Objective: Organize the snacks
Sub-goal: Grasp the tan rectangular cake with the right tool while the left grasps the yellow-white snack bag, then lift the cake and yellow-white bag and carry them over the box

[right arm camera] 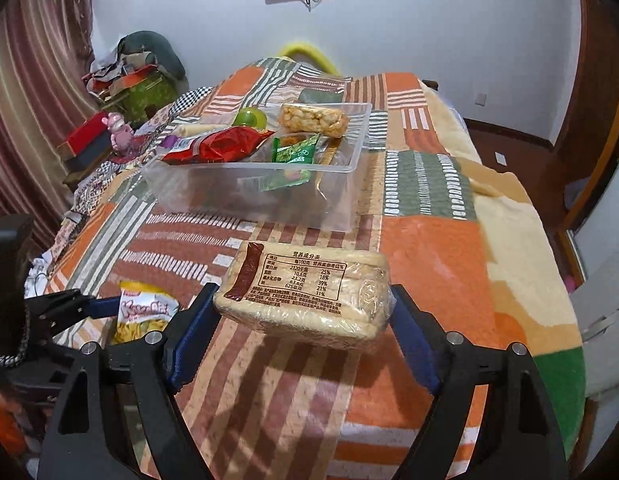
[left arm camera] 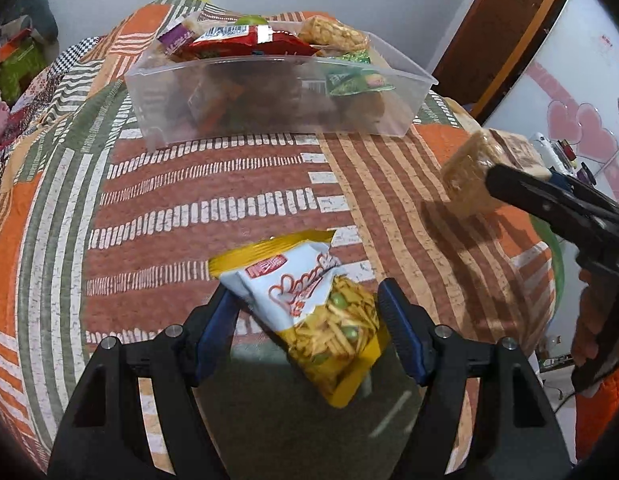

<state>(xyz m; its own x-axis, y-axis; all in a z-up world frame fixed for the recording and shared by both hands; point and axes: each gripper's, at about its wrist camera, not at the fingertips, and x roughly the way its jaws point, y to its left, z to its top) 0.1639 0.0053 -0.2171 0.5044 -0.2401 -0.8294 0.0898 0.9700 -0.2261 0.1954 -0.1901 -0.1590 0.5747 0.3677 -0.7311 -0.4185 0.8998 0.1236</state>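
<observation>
My left tool [left arm camera: 305,312] tilts down over the bed [left arm camera: 229,184], gripping a yellow snack bag [left arm camera: 309,308]; my right tool [right arm camera: 305,312] clamps a wrapped cracker block [right arm camera: 309,296].

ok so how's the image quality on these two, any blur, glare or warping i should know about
Left wrist view: fisheye bends the striped patchwork bedspread; the yellow-and-white bag of fried sticks in the left tongs smears at its lower end.
Right wrist view: the clear-wrapped pale cracker block in the right tongs reads sharp, casting a hard shadow below; the clear plastic bin shows little glare.
</observation>
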